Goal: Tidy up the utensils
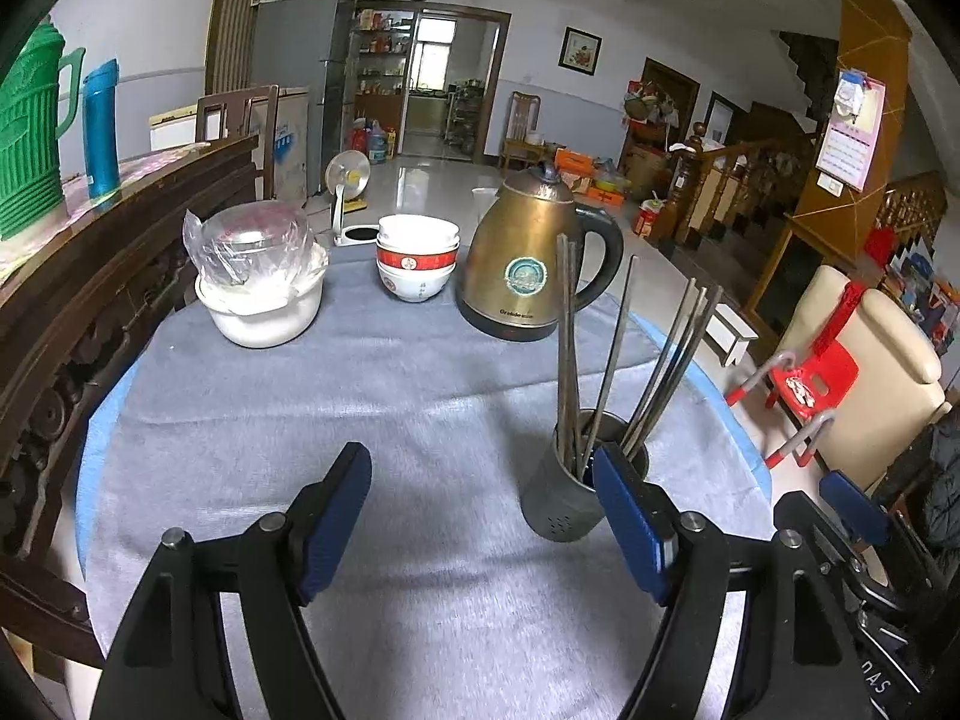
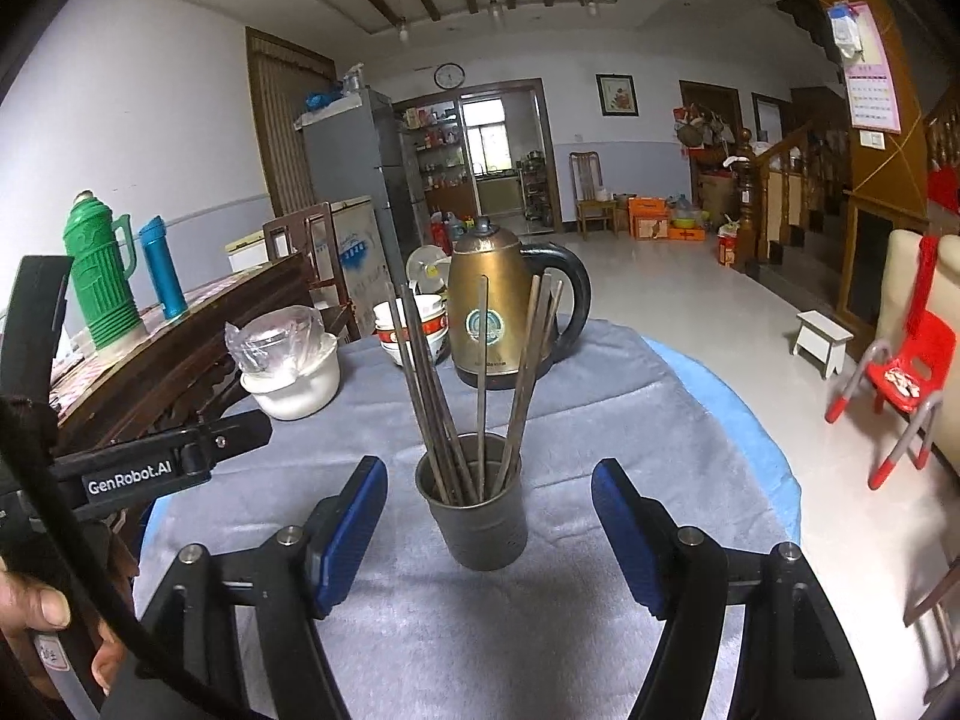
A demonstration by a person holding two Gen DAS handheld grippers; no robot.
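A dark metal holder cup stands upright on the grey cloth, with several metal chopsticks fanned out in it. My right gripper is open and empty, with a blue pad on each side of the cup and apart from it. In the left wrist view the cup and chopsticks sit just beyond my right fingertip. My left gripper is open and empty over bare cloth, left of the cup. The right gripper's body shows at the left view's right edge.
On the round table's grey cloth stand a bronze electric kettle, stacked red-and-white bowls and a white pot with a bagged glass lid. A dark wooden sideboard at the left bears a green thermos and a blue flask.
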